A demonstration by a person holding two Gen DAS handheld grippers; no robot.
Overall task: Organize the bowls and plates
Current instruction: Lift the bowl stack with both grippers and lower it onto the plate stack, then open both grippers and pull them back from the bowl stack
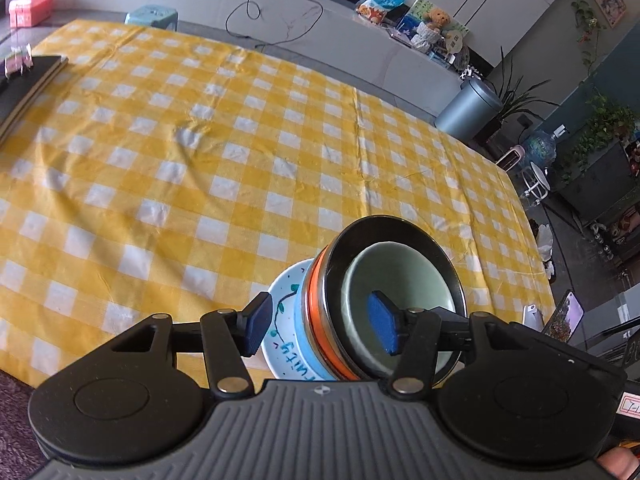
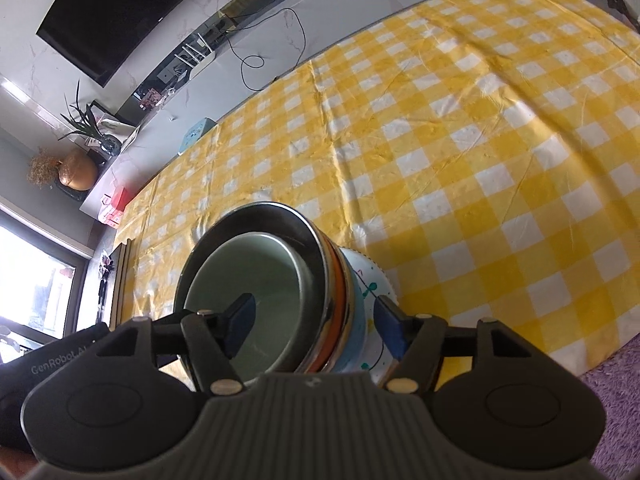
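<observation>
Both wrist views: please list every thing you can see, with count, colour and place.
Green bowl: one, pale green, nested innermost in the stack.
Steel bowl: one, dark metal with orange band, around the green bowl.
Blue bowl: one, light blue, under the steel bowl.
Plate: one, white with drawings, bottom of the stack.
Tablecloth: one, yellow-white check.
Left gripper: straddles the stack wall.
Right gripper: straddles the opposite wall.

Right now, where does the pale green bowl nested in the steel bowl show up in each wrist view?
Left wrist: pale green bowl lower centre-right, behind the right blue pad.
Right wrist: pale green bowl lower centre-left, behind the left pad.
Shared landmark: the white painted plate under the stack.
</observation>
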